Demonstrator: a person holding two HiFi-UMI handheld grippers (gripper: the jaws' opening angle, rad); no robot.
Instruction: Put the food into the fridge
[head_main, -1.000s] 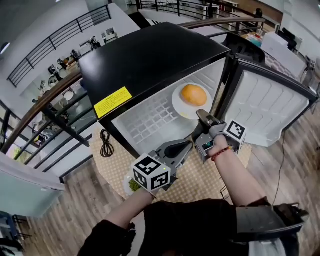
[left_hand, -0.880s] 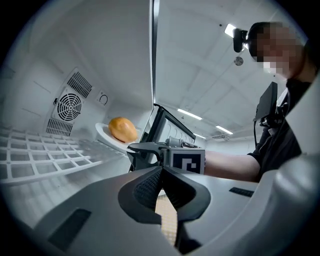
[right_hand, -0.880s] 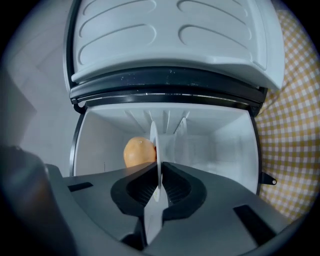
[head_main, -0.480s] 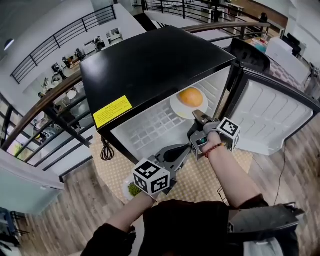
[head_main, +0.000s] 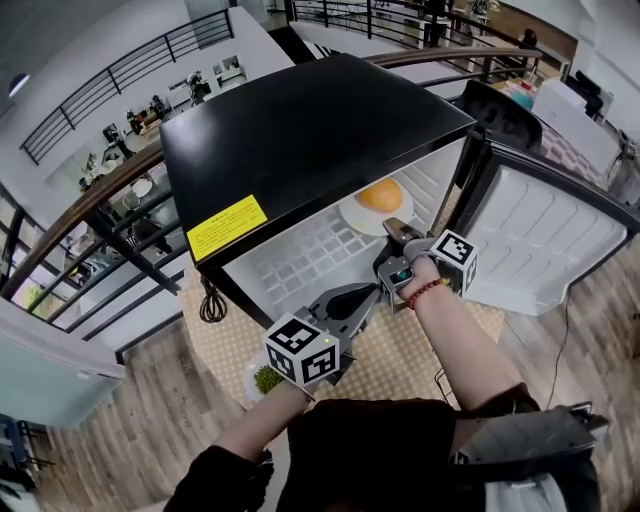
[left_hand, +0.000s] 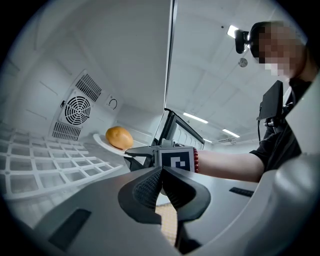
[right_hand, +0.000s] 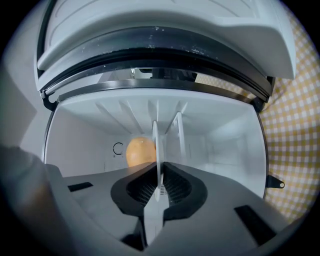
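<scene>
Tongs first, nearest ones: got the left tongs clenched shut on nothing, hanging over the checkered mat at about 6 o'clock from the fridge opening. Spotting a small dish of greens down at 7 o'clock, half tucked under that marker cube. Moving out toward 1 o'clock: right tongs grasping the near rim of the white plate, edge pinched tight. Got the plate inside the fridge, over the wire shelf, can't tell if touching it, with the round golden bun on top at 12 o'clock. Door swung wide open over at 3 o'clock. Farthest back, fan vent on the rear wall.
</scene>
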